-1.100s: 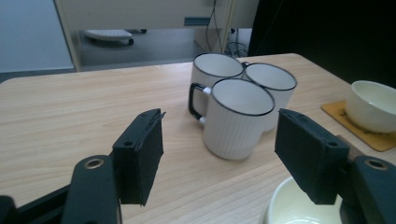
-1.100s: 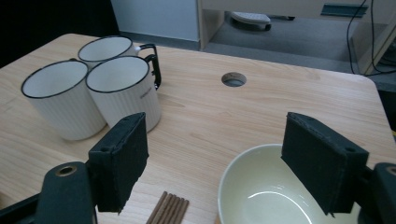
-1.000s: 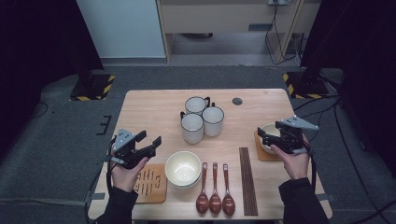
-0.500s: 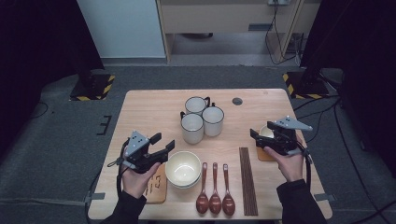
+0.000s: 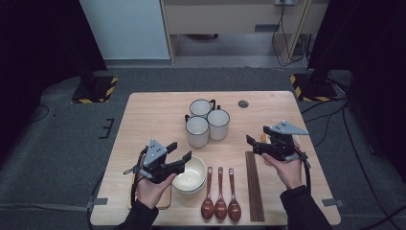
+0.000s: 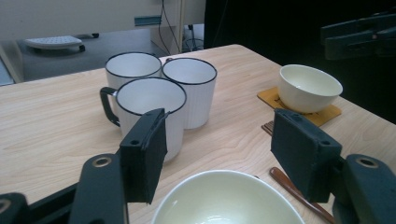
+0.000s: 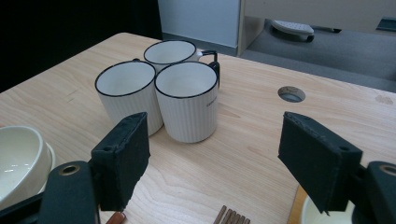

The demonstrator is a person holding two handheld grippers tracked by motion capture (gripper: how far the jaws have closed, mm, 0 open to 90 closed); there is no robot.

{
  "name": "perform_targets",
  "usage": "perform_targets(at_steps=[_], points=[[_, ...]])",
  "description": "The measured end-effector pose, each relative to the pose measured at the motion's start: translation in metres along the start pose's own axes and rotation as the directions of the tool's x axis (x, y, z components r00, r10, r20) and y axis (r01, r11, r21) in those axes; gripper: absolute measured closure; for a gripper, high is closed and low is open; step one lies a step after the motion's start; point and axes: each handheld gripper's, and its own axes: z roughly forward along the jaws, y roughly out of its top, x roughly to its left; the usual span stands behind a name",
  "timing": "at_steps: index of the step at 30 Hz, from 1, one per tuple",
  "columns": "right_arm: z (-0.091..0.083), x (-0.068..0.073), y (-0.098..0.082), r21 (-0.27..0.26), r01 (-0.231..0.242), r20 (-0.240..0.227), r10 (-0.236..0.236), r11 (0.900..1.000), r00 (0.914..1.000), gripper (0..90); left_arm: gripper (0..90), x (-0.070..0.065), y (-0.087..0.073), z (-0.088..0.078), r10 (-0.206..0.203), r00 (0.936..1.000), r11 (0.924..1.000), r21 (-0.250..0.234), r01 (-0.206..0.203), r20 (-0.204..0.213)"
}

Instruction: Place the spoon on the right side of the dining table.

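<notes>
Our left gripper [image 5: 184, 158] has slid over to the bowl [image 5: 190, 174], fingers apart and empty. It's hard, smooth, breakable; we pinch its rim.

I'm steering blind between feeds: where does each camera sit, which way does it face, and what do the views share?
High view: above the near table edge, looking forward and down; both forearms, left gripper and right gripper show.
Left gripper view: rides the left gripper, over the near bowl, facing the mugs and far bowl; its black fingers show.
Right gripper view: rides the right gripper, facing the mugs; its fingers show.
Shared: the three mugs.
</notes>
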Motion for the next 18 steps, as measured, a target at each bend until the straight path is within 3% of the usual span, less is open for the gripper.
perform_targets(at_steps=[18], points=[[0.004, 0.003, -0.019, 0.035, 0.003, -0.022, -0.002, 0.999, 0.9998, 25.4, 31.1, -0.032, -0.012, 0.016, 0.042, 0.9967, 0.9987, 0.026, -0.044, 0.069]])
